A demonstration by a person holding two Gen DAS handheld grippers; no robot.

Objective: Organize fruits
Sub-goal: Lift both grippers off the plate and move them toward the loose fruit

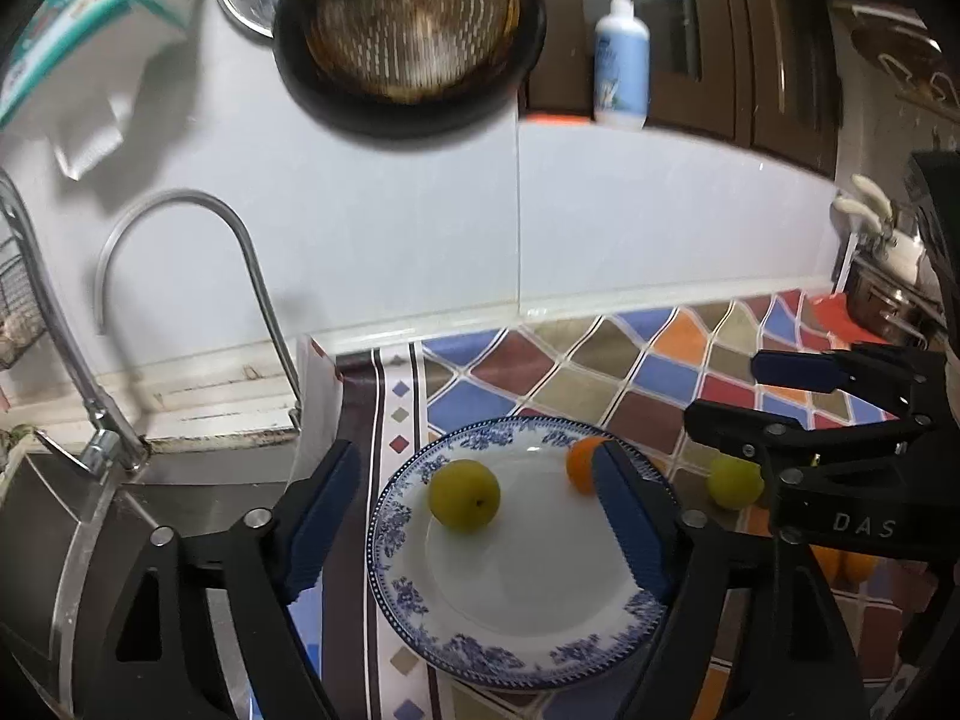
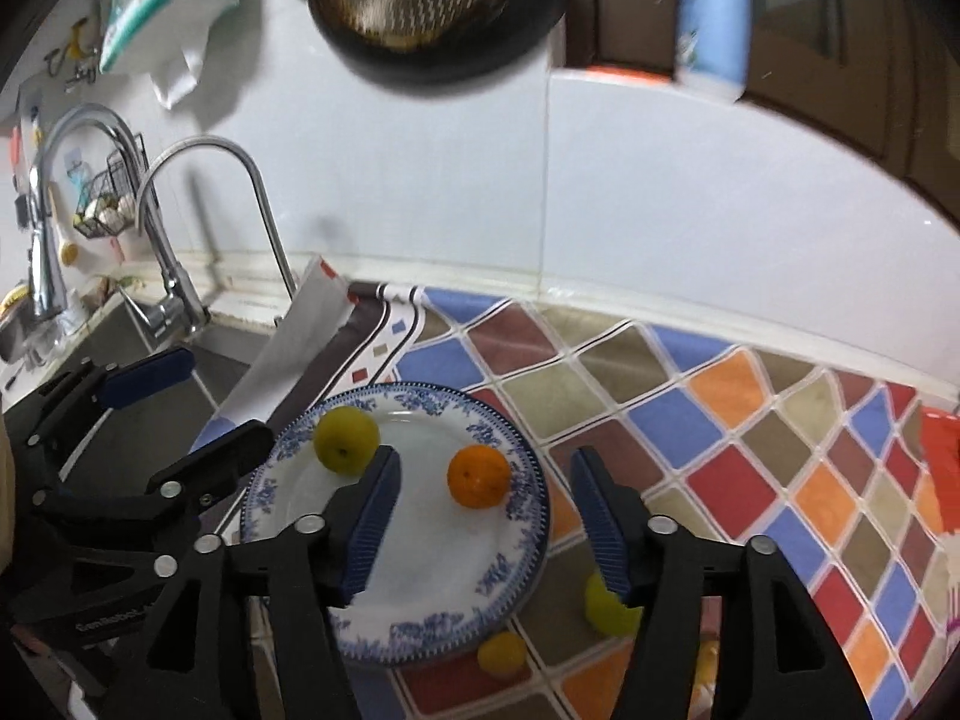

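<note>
Two fruits already sit on the blue-patterned plate (image 1: 390, 546): a green fruit (image 1: 464, 495) toward its left side and an orange (image 2: 478, 476) toward its right, well apart from each other. Leftmost in the scene, the sink (image 1: 180, 498) and its curved faucet (image 1: 180, 252) border the tiled surface (image 2: 720, 420) that carries the plate. The left gripper (image 1: 477, 531) hangs above the plate with its fingers released and spread, nothing between them; the green fruit lies beyond them, untouched. The right gripper (image 2: 483, 519) likewise has its fingers parted and empty, the orange lying on the plate between and past them without contact. Further right, off the plate, a second green fruit (image 2: 606, 606) rests on the surface just beside the rim, and a small yellow fruit (image 2: 503, 653) lies near the plate's lower edge; more orange fruit seems to be tucked behind the right gripper in the left view, though it is too hidden to count. Judging from this, the step in hand is fetching the next loose fruit. Done well, the nearer gripper should descend straight over the fruit, straddle its widest part, close gently since round fruit rolls, and set it in a bare part of the plate, clear of the two already there.
</note>
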